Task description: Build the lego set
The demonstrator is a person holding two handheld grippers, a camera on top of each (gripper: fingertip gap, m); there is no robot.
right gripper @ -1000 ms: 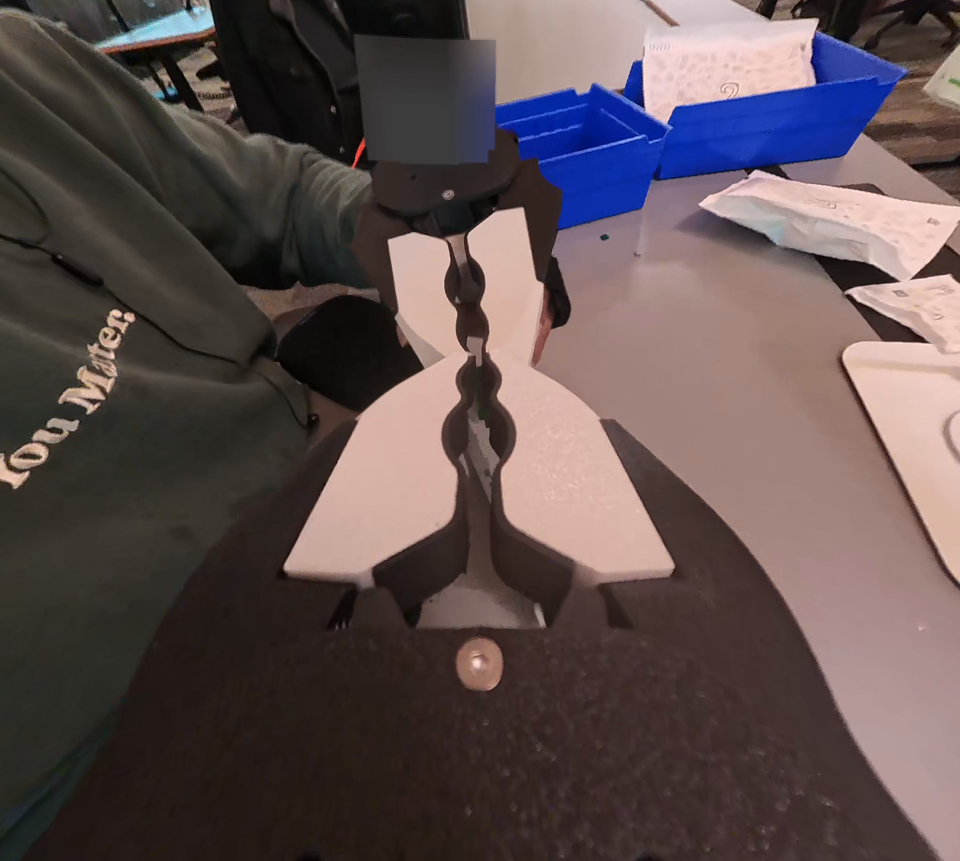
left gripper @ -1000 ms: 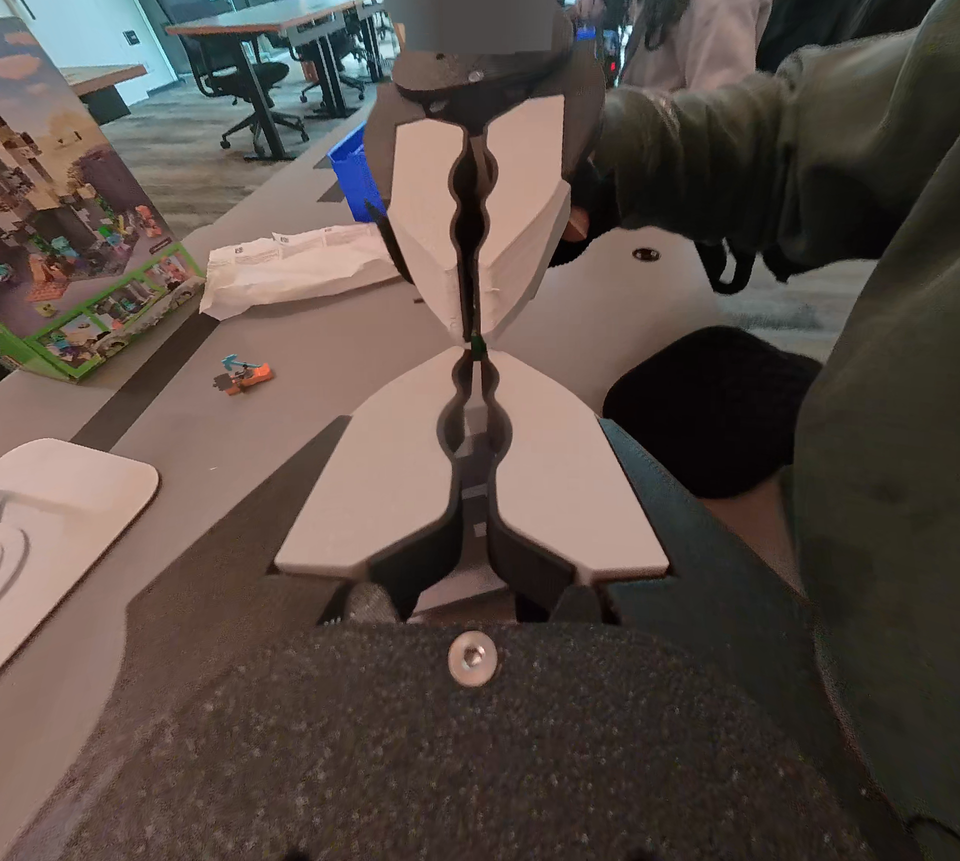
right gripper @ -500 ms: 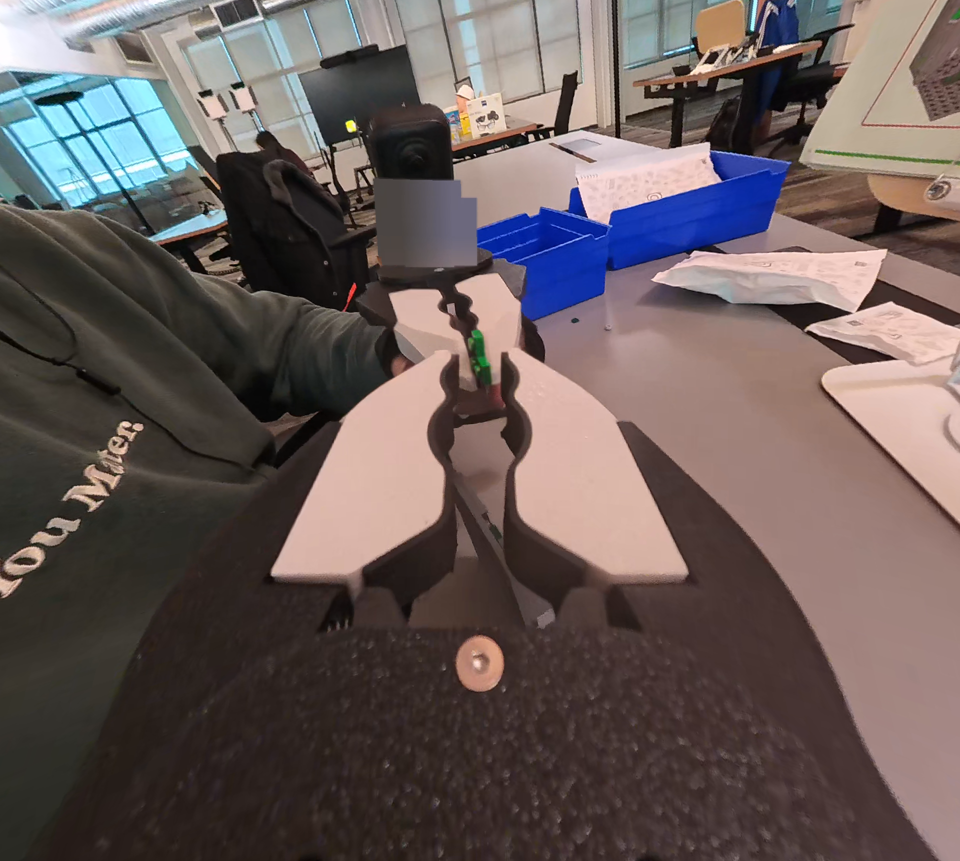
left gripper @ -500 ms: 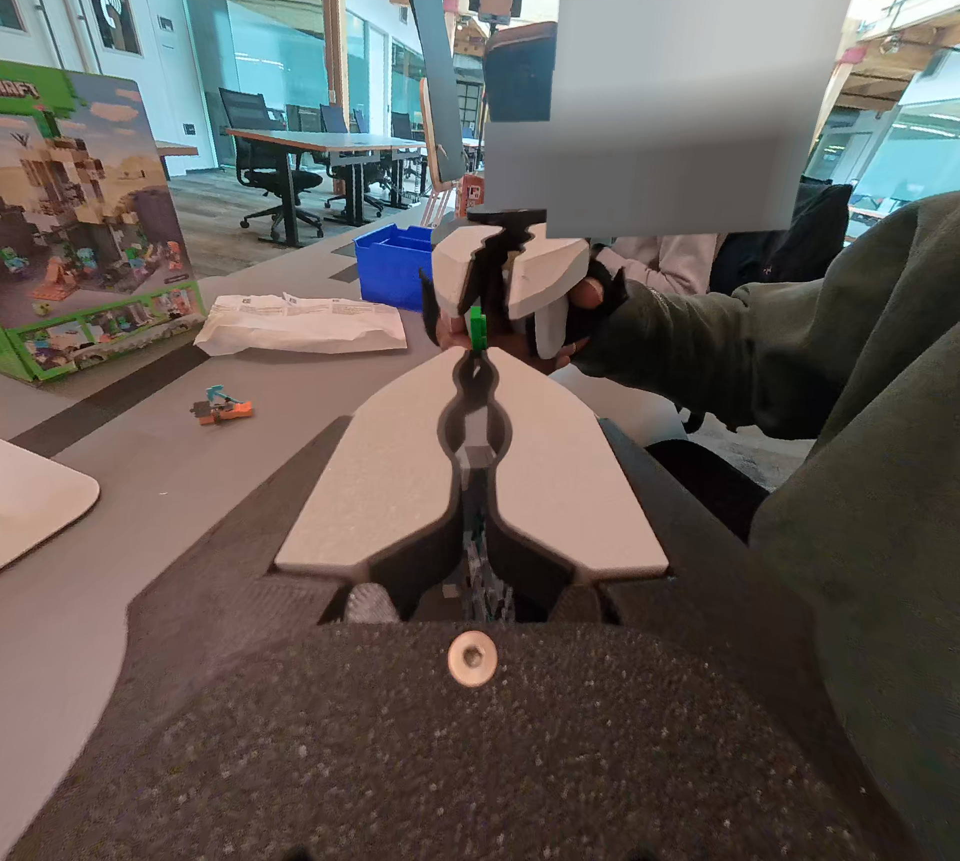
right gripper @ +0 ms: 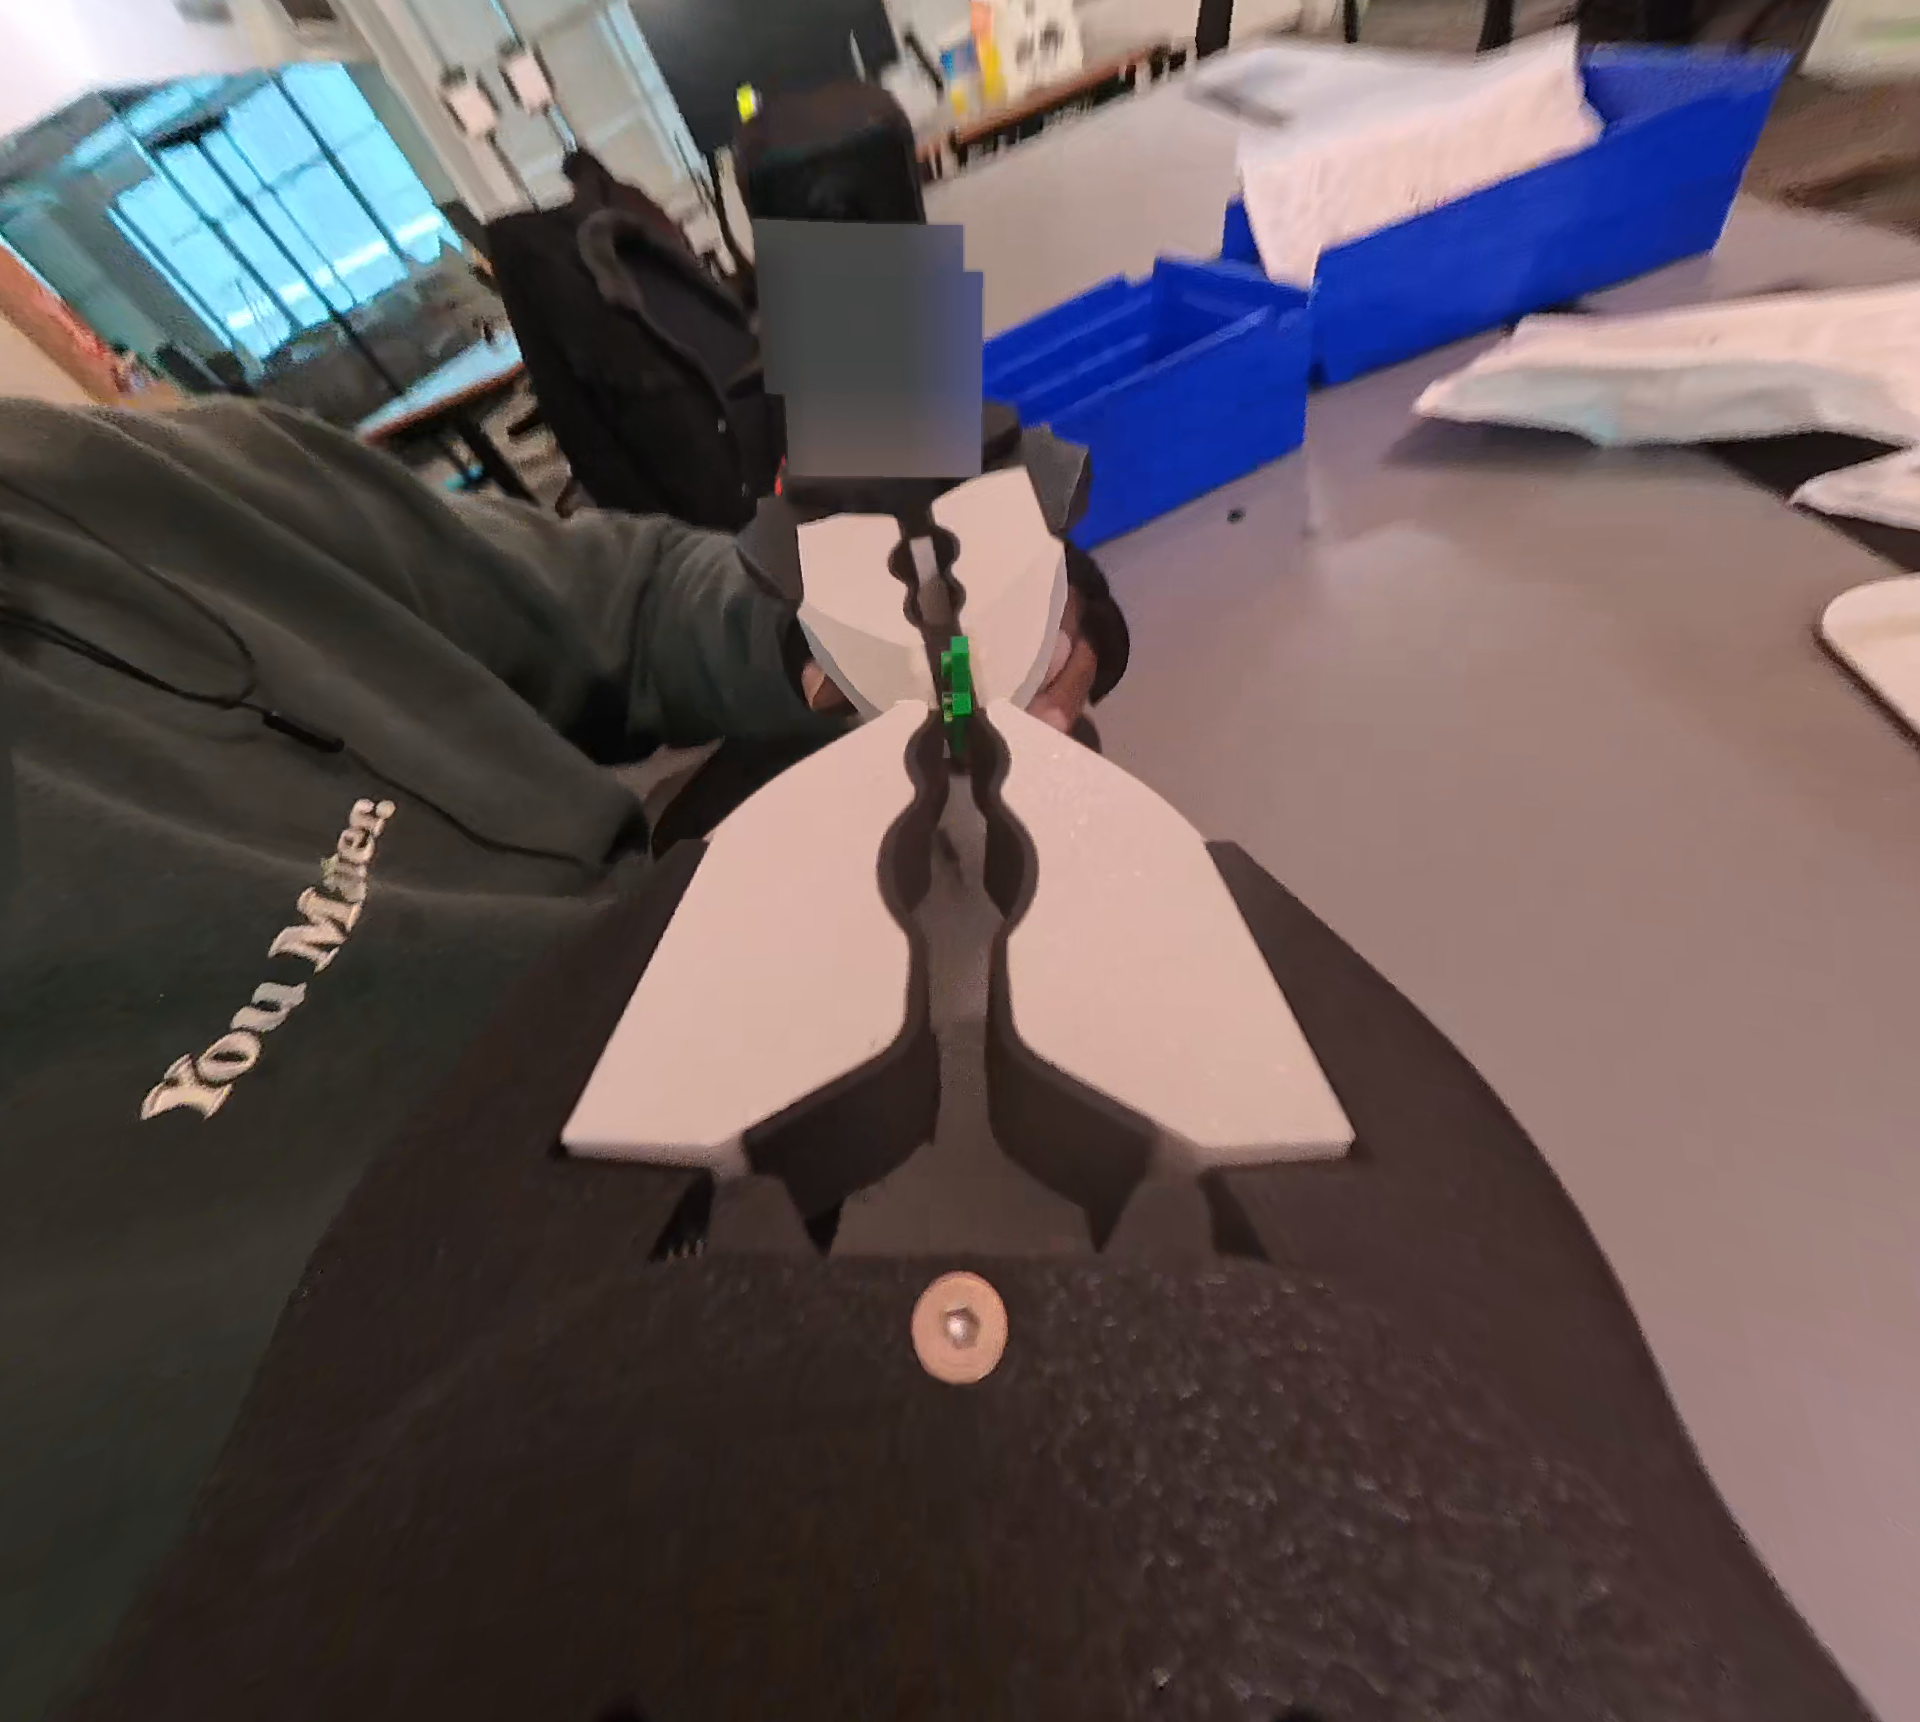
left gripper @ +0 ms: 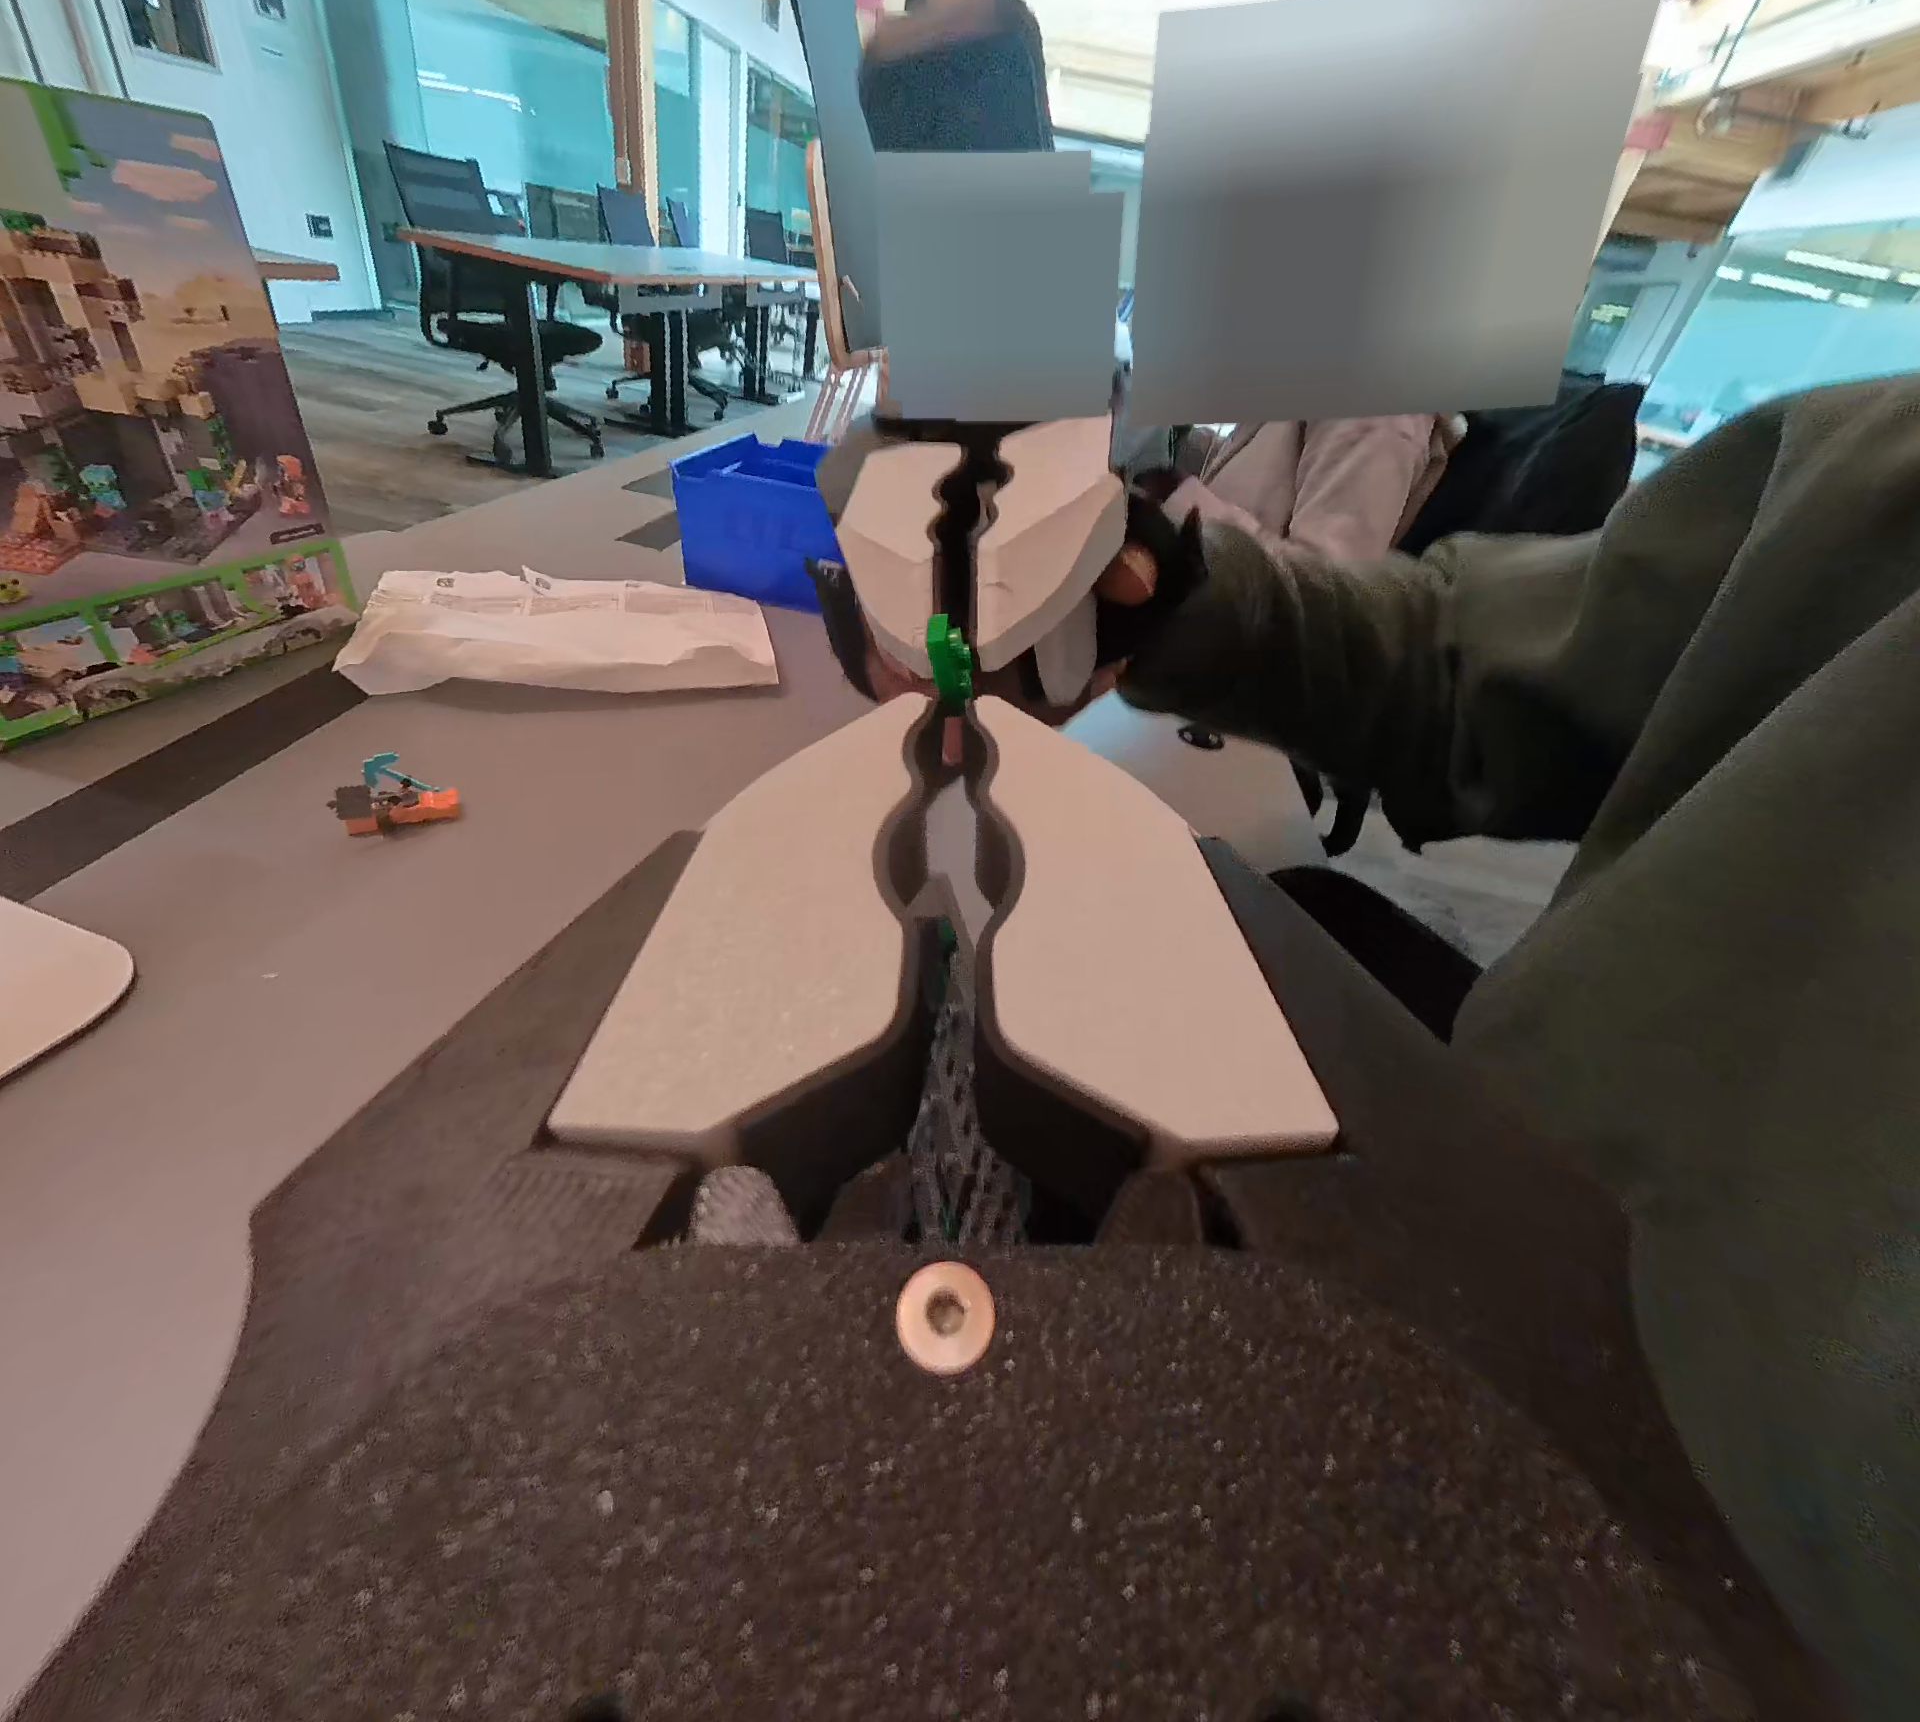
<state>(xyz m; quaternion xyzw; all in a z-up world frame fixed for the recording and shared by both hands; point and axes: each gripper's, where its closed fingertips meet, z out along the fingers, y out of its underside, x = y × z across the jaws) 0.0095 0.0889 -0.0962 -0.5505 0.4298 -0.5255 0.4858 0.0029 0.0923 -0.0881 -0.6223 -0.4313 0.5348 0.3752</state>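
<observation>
My two grippers meet tip to tip above the grey table (left gripper: 260, 924). A small green lego piece (left gripper: 948, 652) stands between them. In the left wrist view my left gripper (left gripper: 948, 722) is shut on its lower end, where a brownish part shows. My right gripper (left gripper: 954, 623) faces it and closes around the top of the piece. In the right wrist view my right gripper (right gripper: 956, 722) has its jaws narrowed onto the green piece (right gripper: 956, 675), and my left gripper (right gripper: 940, 633) is just behind it. That view is blurred.
A lego box (left gripper: 156, 446) stands at the left, with a white paper bag (left gripper: 561, 633) and a small orange and teal lego figure (left gripper: 400, 802) on the table. Blue bins (right gripper: 1174, 415) and a white tray (right gripper: 1881, 644) lie to the right. A person's green sleeves (left gripper: 1455, 654) flank the grippers. My left and right fingertips are right by each other.
Both grippers rose from pointing down at the table to level. The right gripper opened half a second ago and has now closed in on the green piece.
</observation>
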